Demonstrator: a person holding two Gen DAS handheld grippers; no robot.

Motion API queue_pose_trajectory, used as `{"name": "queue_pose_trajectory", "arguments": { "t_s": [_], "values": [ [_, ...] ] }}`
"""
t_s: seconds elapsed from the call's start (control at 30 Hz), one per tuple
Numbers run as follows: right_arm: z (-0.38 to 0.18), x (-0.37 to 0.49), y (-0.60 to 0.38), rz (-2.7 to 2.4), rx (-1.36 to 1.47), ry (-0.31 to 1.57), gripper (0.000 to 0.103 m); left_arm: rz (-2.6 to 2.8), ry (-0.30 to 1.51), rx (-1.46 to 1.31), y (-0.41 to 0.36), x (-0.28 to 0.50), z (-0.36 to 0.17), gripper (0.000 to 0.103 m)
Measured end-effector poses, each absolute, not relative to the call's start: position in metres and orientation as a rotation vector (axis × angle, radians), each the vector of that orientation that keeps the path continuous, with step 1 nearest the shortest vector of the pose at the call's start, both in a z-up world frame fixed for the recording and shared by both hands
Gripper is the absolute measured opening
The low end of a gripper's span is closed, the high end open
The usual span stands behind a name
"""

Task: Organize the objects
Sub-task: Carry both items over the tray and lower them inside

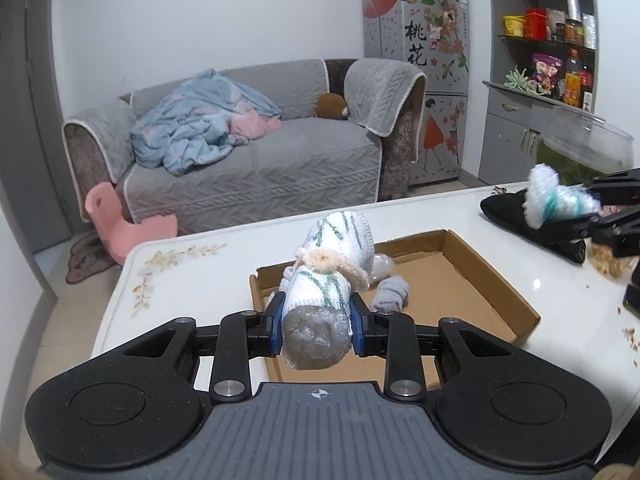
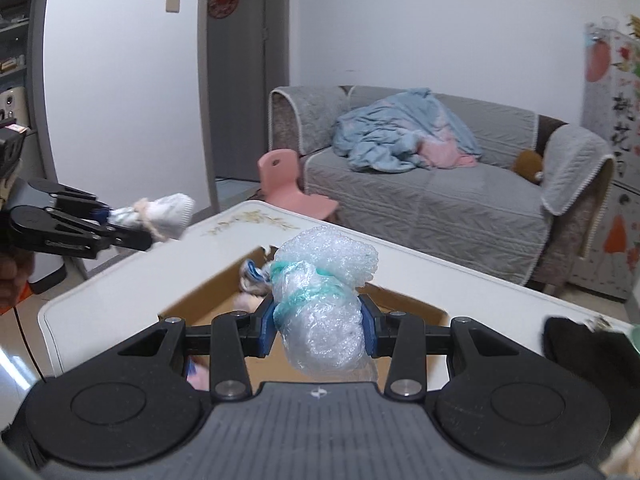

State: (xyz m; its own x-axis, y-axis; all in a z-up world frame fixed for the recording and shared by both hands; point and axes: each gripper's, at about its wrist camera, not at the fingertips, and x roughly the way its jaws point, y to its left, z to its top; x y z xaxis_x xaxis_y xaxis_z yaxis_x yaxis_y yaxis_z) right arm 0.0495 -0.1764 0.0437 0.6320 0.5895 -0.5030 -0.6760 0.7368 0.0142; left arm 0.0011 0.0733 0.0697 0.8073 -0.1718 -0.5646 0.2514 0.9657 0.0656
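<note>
My left gripper [image 1: 317,322] is shut on a white sock-wrapped roll [image 1: 332,268] tied with a beige string, held above the near left end of a shallow cardboard box [image 1: 480,280] on the white table [image 1: 192,280]. A grey sock bundle [image 1: 392,294] lies in the box. My right gripper [image 2: 319,330] is shut on a bubble-wrap bundle [image 2: 324,300] bound with a teal band, held over the box [image 2: 400,304]. The left wrist view shows the right gripper [image 1: 592,210] with its bundle [image 1: 556,196] at the right. The right wrist view shows the left gripper [image 2: 116,224] with the roll [image 2: 164,212] at the left.
A black cloth item [image 1: 516,210] and scattered crumbs [image 1: 608,264] lie on the table's right side. Beyond the table stand a grey sofa [image 1: 256,160] with a blue blanket, a pink child's chair [image 1: 120,224], a decorated fridge [image 1: 424,40] and shelves [image 1: 552,40].
</note>
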Motion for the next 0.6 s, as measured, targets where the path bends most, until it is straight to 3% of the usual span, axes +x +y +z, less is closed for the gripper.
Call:
{"name": "queue_pose_trajectory", "arguments": {
  "t_s": [0.23,0.6],
  "values": [
    [0.035,0.090,-0.128,0.756,-0.205,0.584,0.038,-0.239,0.648,0.172,0.065,0.045,0.062,0.038],
    [-0.021,0.119,-0.087,0.773,-0.242,0.734,0.038,-0.255,0.764,0.190,0.053,0.074,0.007,0.038]
  ]
}}
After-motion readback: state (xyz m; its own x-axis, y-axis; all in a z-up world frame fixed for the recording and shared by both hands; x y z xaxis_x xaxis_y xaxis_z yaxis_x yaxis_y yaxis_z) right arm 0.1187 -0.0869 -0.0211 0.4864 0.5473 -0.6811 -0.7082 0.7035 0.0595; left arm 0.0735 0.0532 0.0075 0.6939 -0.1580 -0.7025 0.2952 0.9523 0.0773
